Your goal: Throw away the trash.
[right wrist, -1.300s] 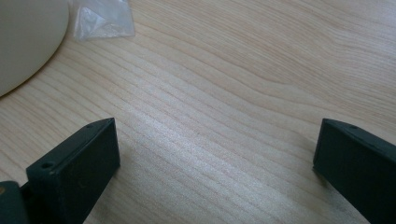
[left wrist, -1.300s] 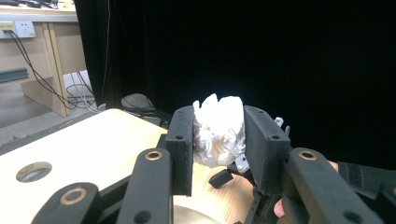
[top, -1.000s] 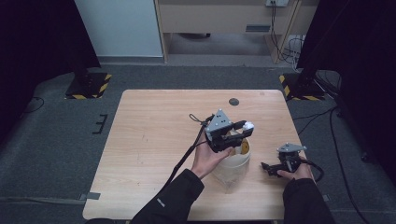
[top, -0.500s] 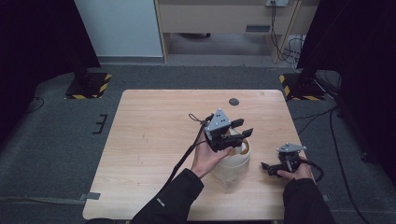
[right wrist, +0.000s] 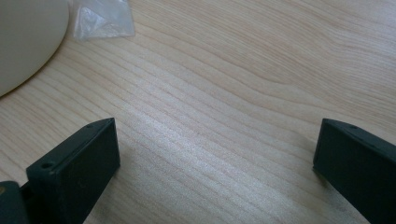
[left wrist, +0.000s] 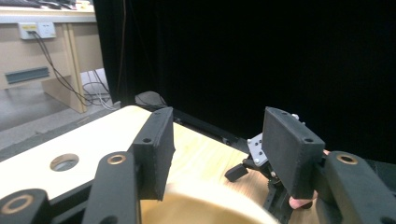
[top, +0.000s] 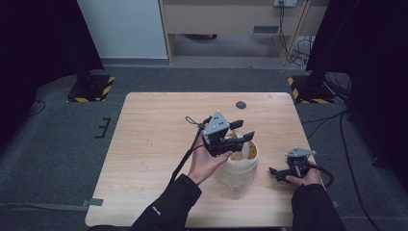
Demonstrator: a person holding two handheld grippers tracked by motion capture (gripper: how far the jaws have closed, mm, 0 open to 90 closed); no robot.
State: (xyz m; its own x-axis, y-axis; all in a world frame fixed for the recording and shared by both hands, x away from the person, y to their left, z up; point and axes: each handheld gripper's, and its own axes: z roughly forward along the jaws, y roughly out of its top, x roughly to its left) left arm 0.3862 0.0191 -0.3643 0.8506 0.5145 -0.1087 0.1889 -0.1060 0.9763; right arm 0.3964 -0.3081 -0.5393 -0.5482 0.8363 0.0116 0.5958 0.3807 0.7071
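The left gripper (top: pixel 239 131) is hovering just above the cream bowl (top: pixel 240 156), its jaws spread wide and gripping nothing, probably poised to reach for something inside. The bowl is sitting toward the table's (top: pixel 154 130) near right corner, and something yellowish is lying in it, too blurred to identify. A clear plastic bag (top: pixel 235 179) is lying against the bowl on the side nearest the table's near edge. The right gripper (top: pixel 275 172) is resting low by the right edge, jaws wide and empty, seemingly parked out of the way. A small round hole (top: pixel 241 104) is showing near the far edge.
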